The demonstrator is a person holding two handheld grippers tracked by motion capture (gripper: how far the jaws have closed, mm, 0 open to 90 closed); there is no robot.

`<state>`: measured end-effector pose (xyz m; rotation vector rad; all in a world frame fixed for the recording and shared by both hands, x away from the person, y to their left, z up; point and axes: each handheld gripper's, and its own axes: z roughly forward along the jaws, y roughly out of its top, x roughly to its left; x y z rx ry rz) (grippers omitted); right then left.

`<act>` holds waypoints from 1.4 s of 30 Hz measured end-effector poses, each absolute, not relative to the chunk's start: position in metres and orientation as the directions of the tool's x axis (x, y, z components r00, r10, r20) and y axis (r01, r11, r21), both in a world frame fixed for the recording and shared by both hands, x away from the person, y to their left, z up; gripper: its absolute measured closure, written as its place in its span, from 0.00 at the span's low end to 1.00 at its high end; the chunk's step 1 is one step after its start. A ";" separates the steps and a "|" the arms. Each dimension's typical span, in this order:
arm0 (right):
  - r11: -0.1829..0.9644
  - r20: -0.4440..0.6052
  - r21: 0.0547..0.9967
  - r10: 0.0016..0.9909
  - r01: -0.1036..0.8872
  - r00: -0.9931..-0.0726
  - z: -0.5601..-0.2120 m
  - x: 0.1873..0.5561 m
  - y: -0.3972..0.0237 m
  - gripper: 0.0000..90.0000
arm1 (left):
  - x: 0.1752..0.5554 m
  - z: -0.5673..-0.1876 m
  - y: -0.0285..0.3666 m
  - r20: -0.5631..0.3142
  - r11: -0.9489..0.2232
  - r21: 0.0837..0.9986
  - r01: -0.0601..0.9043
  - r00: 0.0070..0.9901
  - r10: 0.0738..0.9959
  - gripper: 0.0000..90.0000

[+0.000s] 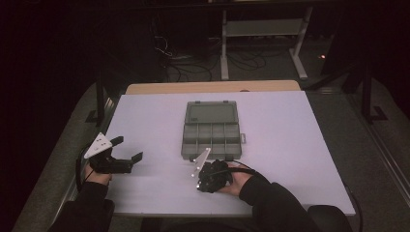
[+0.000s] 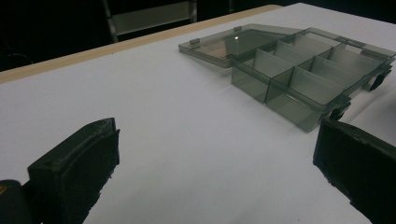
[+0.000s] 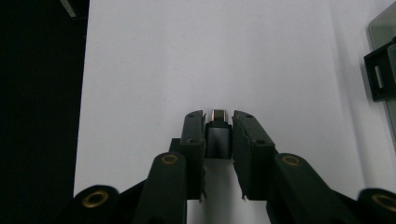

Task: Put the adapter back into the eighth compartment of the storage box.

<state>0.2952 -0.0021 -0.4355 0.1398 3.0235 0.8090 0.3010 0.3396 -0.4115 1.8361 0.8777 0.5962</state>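
Gripping a small dark adapter (image 3: 218, 135), the right gripper (image 3: 218, 122) is closed on it.
The adapter's long axis runs along the jaws, metal tip forward. The left gripper (image 2: 215, 154) is held wide open, the open compartment box (image 2: 299, 70) ahead of it.

No text, label, brand, number or sign can be read anywhere in these views.
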 end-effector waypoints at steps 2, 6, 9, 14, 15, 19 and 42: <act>0.863 0.021 0.498 0.091 0.089 -0.996 -0.435 0.296 -0.002 0.83 | 0.301 -0.411 0.340 0.019 -0.263 0.915 0.305 0.620 0.785 0.00; 0.865 0.025 0.494 0.092 0.092 -0.995 -0.435 0.297 -0.002 0.83 | 0.301 -0.412 0.340 0.018 -0.262 0.915 0.306 0.619 0.785 0.00; 0.860 0.025 0.500 0.099 0.098 -0.995 -0.433 0.298 -0.003 0.83 | 0.301 -0.411 0.340 0.017 -0.261 0.915 0.306 0.619 0.785 0.00; 0.850 0.016 0.516 0.112 0.104 -0.994 -0.427 0.300 -0.006 0.83 | 0.301 -0.412 0.340 0.018 -0.262 0.915 0.306 0.619 0.785 0.00; 0.848 0.009 0.520 0.114 0.102 -0.993 -0.427 0.301 -0.007 0.83 | 0.301 -0.412 0.340 0.018 -0.262 0.915 0.306 0.619 0.785 0.00; 0.846 0.007 0.521 0.126 0.111 -0.992 -0.425 0.302 -0.009 0.83 | 0.301 -0.412 0.340 0.017 -0.261 0.915 0.307 0.618 0.786 0.00; 0.806 -0.004 0.574 0.182 0.147 -0.983 -0.402 0.312 -0.027 0.83 | 0.301 -0.411 0.340 0.017 -0.261 0.915 0.307 0.618 0.786 0.00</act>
